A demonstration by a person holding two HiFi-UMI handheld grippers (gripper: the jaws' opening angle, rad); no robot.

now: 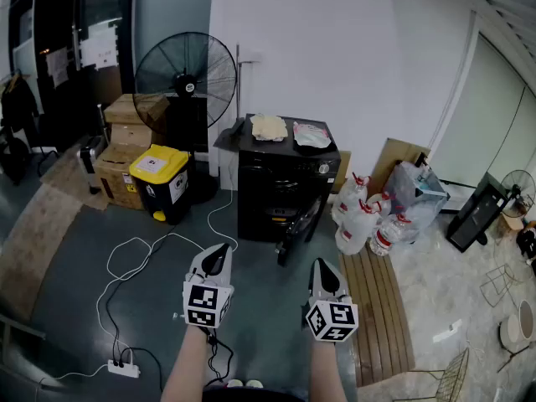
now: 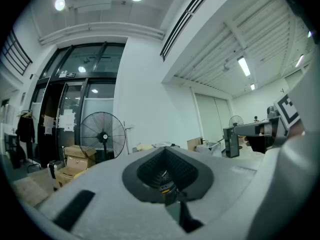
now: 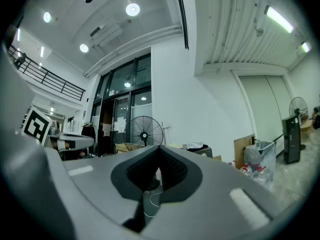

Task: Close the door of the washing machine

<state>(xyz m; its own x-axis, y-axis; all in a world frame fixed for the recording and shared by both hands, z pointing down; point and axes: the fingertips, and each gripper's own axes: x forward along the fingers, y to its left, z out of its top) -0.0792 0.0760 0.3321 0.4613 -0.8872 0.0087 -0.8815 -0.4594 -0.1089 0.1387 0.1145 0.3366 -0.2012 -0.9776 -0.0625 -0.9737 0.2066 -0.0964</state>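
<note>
The black washing machine stands against the white wall in the middle of the head view. Its round front door hangs open, swung out toward me. A beige cloth and a plastic bag lie on its top. My left gripper and right gripper are held side by side low in the view, well short of the door, and point at the machine. Both are shut with nothing between the jaws. In the gripper views the left gripper and the right gripper show jaws that meet at the tip.
A big black standing fan, cardboard boxes and a yellow-lidded bin stand left of the machine. Large water bottles crowd its right side, beside a wooden slatted board. White cables run over the floor to a power strip.
</note>
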